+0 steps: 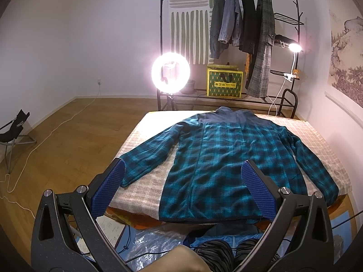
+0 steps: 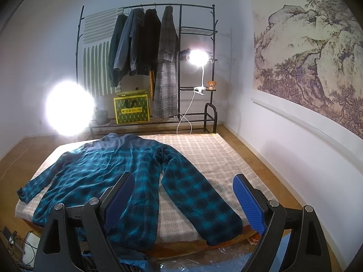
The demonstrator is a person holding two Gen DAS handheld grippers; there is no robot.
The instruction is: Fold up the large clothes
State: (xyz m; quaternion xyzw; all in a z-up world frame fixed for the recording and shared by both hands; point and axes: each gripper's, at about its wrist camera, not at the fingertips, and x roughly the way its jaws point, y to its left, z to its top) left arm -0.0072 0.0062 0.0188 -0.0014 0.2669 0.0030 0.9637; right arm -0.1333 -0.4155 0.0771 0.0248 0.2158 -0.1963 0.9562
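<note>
Both grippers, left gripper (image 1: 183, 172) and right gripper (image 2: 183, 183), are hovering wide open and empty above the checked bedcover (image 2: 204, 149), with the plaid jacket (image 1: 226, 158) lying flat ahead.

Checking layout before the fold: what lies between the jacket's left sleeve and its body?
In the left wrist view, only a bare wedge of checked cover separates the plaid jacket from its left sleeve.

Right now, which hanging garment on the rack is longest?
The grey checked coat, rightmost of four on the rack; it hangs much lower than the others.
</note>
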